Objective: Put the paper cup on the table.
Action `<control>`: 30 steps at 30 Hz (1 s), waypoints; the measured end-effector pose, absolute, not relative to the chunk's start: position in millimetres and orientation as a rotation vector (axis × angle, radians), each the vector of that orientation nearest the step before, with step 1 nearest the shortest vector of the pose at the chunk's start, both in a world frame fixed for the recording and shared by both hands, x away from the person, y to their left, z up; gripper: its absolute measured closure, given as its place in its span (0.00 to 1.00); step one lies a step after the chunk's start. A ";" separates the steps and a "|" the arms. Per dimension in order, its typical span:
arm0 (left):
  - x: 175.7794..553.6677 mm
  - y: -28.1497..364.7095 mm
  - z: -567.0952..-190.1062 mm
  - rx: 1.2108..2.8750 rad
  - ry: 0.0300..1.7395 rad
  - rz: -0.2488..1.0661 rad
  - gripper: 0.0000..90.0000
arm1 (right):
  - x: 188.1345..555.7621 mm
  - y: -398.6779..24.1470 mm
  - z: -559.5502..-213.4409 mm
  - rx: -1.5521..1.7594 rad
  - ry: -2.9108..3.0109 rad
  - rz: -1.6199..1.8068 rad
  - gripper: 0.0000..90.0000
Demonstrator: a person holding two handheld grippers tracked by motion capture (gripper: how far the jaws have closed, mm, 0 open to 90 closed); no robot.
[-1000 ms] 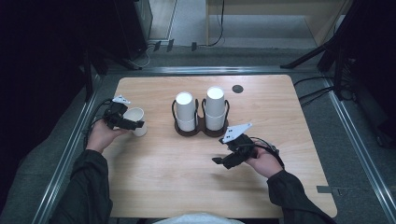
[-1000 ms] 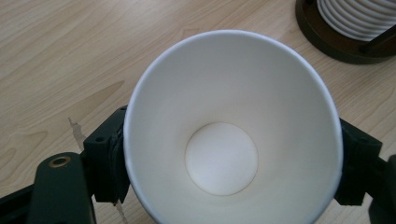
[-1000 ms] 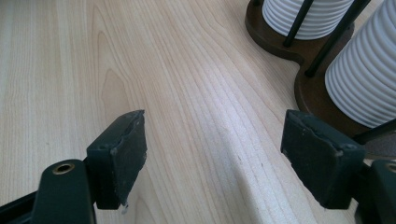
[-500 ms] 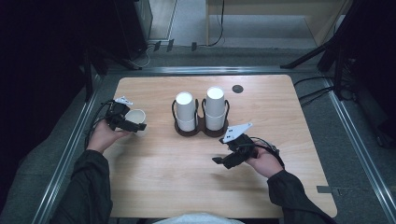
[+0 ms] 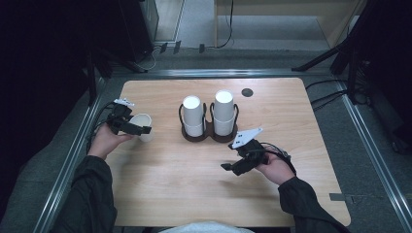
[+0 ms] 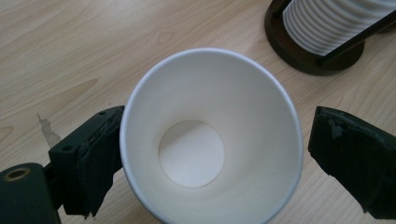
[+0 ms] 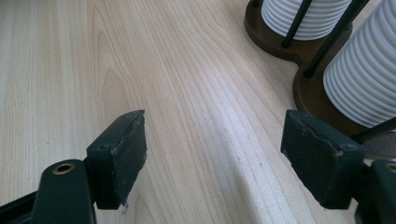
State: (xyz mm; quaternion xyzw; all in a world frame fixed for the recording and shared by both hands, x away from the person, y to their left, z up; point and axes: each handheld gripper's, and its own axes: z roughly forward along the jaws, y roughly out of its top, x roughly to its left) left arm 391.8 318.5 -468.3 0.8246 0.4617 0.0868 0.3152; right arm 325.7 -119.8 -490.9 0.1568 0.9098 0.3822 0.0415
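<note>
One cup: paper cup (image 6: pixel 210 140) upright at frame left, between left gripper (image 6: pixel 212 154) jaws
Left gripper: jaws just opening, right pad clear
Right gripper (image 7: pixel 212 154): wide open, empty

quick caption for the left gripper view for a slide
Left gripper jaws, just opened, straddle an upright empty paper cup on the wooden table.

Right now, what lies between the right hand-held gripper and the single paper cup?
Bare wooden table in the high view, from right hand-held gripper to paper cup.

Paper cup (image 6: pixel 210 140): plain white. Stacked cups (image 5: pixel 192 114): white, ribbed. Cup holder (image 5: pixel 209 137): dark brown. Table (image 5: pixel 170 179): pale wood grain. Pads (image 7: pixel 123 154): black.
</note>
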 end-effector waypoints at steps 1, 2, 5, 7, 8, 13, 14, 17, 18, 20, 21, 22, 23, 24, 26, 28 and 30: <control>391.4 318.8 -466.6 2.162 1.215 0.229 0.06 | 325.7 -119.7 -491.0 0.479 2.786 1.170 0.25; 391.2 319.2 -465.1 2.158 1.216 0.229 0.06 | 325.6 -119.7 -490.9 0.477 2.786 1.168 0.25; 389.0 321.0 -457.0 2.148 1.209 0.248 0.06 | 325.4 -119.6 -491.0 0.476 2.786 1.165 0.25; 387.1 322.6 -451.0 2.132 1.202 0.258 0.06 | 325.4 -119.6 -491.1 0.474 2.788 1.163 0.25; 386.3 323.3 -448.8 2.125 1.198 0.263 0.06 | 325.5 -119.7 -491.2 0.477 2.787 1.163 0.25; 381.8 323.5 -436.8 2.102 1.184 0.288 0.06 | 325.9 -119.5 -491.6 0.477 2.784 1.163 0.25; 381.1 323.2 -435.0 2.091 1.180 0.287 0.06 | 325.9 -119.6 -491.6 0.477 2.785 1.163 0.25; 379.3 321.1 -428.9 2.085 1.166 0.288 0.06 | 326.3 -120.2 -491.3 0.480 2.783 1.163 0.25; 378.3 319.6 -426.3 2.081 1.159 0.288 0.06 | 326.5 -120.6 -491.1 0.479 2.783 1.162 0.25; 377.0 316.4 -423.2 2.069 1.154 0.283 0.06 | 326.6 -121.1 -491.0 0.484 2.780 1.161 0.25; 376.3 314.7 -421.2 2.071 1.150 0.280 0.06 | 326.9 -121.2 -491.0 0.480 2.778 1.163 0.25; 375.4 311.9 -418.9 2.073 1.153 0.277 0.07 | 327.0 -121.2 -490.7 0.481 2.777 1.165 0.25; 374.7 310.5 -417.1 2.078 1.154 0.279 0.08 | 327.3 -121.2 -490.4 0.483 2.776 1.166 0.25; 373.4 307.6 -414.4 2.075 1.146 0.282 0.08 | 327.6 -121.2 -490.3 0.483 2.775 1.166 0.25; 370.9 303.3 -409.9 2.075 1.123 0.279 0.08 | 328.3 -121.1 -490.1 0.485 2.774 1.163 0.25; 369.0 299.0 -407.0 2.071 1.114 0.275 0.08 | 329.0 -121.1 -489.7 0.485 2.771 1.167 0.25; 368.1 293.9 -405.3 2.073 1.115 0.274 0.08 | 329.0 -121.3 -489.5 0.485 2.769 1.165 0.25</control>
